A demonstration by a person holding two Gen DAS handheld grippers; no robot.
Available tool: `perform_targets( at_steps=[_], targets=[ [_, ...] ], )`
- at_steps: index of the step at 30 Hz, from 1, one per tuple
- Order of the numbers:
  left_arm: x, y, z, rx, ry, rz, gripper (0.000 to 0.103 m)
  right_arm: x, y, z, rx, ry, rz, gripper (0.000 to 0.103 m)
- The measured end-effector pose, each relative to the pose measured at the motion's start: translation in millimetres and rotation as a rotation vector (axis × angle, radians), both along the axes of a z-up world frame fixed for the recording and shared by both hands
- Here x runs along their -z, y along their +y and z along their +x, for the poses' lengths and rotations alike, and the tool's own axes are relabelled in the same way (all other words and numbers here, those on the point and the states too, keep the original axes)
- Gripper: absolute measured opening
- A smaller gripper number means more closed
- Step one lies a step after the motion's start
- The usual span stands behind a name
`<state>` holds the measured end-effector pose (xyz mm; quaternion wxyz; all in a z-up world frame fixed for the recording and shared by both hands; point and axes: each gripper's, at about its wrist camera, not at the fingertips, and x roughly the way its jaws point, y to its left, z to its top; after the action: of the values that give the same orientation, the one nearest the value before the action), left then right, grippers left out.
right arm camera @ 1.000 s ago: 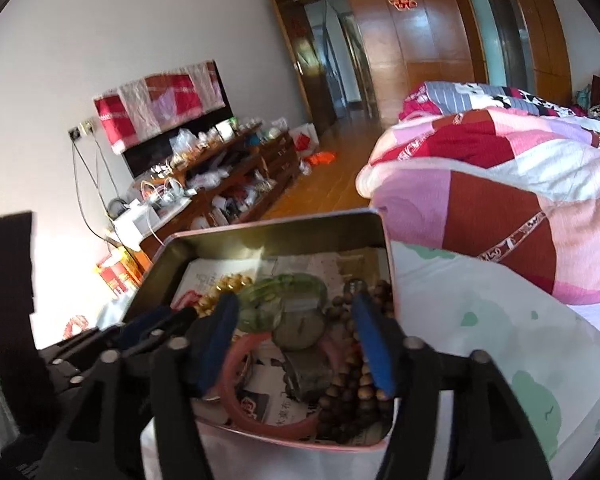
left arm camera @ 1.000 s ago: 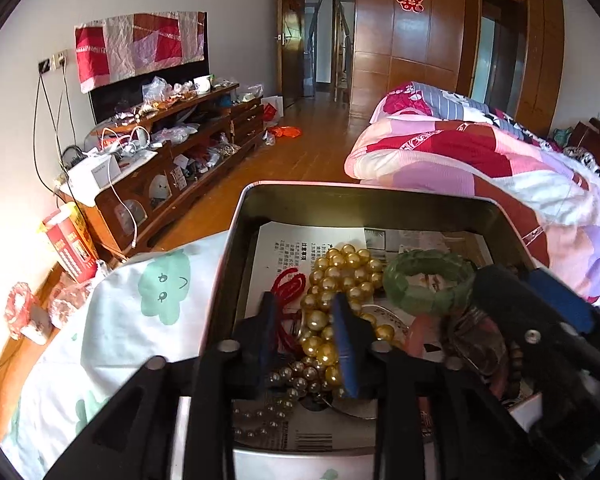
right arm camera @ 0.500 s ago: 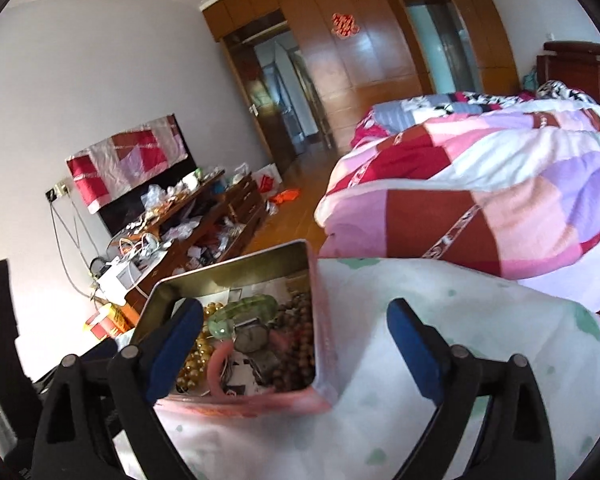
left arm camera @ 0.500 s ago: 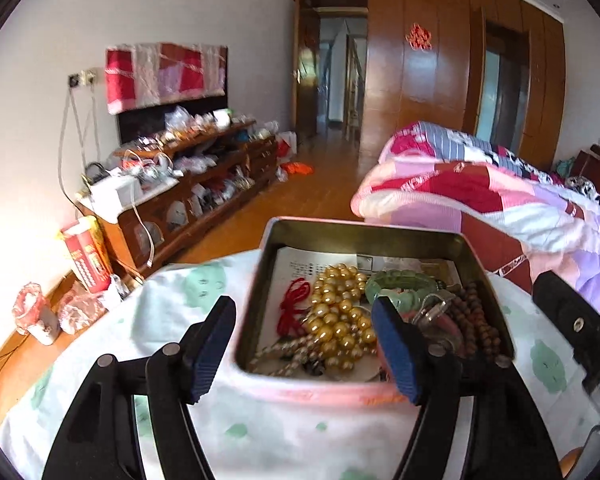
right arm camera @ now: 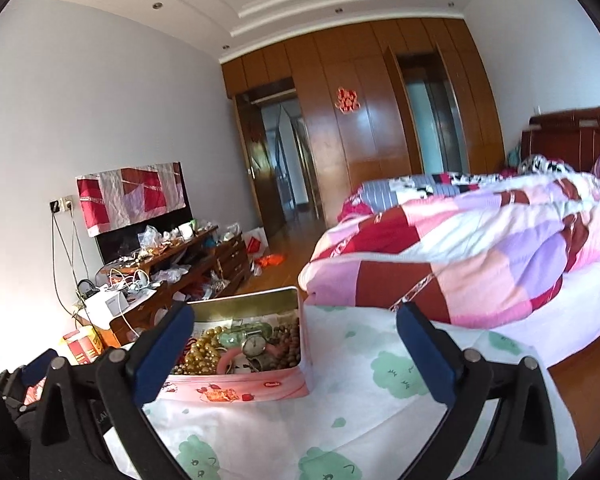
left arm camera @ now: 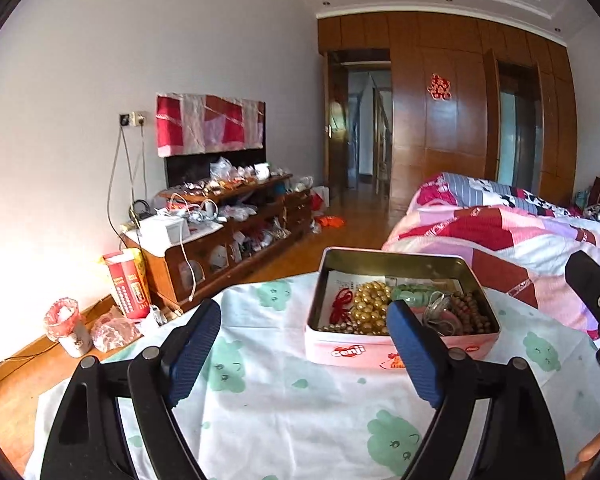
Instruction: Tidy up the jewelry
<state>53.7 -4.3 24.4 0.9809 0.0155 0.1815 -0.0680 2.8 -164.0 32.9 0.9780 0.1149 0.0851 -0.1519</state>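
A pink tin box (left arm camera: pixel 352 350) stands on the white cloth-covered table (left arm camera: pixel 284 408). It holds a gold bead necklace (left arm camera: pixel 370 308), a green bangle (left arm camera: pixel 414 294), a red cord (left arm camera: pixel 340 302) and brown wooden beads (left arm camera: pixel 474 312). My left gripper (left arm camera: pixel 304 336) is open and empty, held back from the tin's near left side. The tin also shows in the right wrist view (right arm camera: pixel 236 388), with a small watch (right arm camera: pixel 254 346) and a pink bangle (right arm camera: pixel 226 360) inside. My right gripper (right arm camera: pixel 294 340) is open and empty, behind the tin's right corner.
A bed with a pink, red and purple quilt (right arm camera: pixel 480 248) lies to the right. A cluttered wooden TV cabinet (left arm camera: pixel 228 232) runs along the left wall. A red carton (left arm camera: pixel 126 288) and a small cup (left arm camera: pixel 66 326) stand on the floor at left.
Both grippers have opened wide and pulled back and up out of the tin. The left one let go of the gold beads, which stay in the tin.
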Motion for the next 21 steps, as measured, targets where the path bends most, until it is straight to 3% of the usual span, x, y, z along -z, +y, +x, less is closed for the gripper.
perform_targets(
  at_steps=[9, 21],
  targets=[
    [0, -1, -14, -0.023, -0.076, 0.036, 0.087, 4, 4, -10, 0.011, -0.028, -0.026, 0.103],
    [0, -1, -22, -0.028, -0.086, 0.022, 0.089, 7, 3, -12, 0.024, -0.030, -0.033, 0.103]
  ],
)
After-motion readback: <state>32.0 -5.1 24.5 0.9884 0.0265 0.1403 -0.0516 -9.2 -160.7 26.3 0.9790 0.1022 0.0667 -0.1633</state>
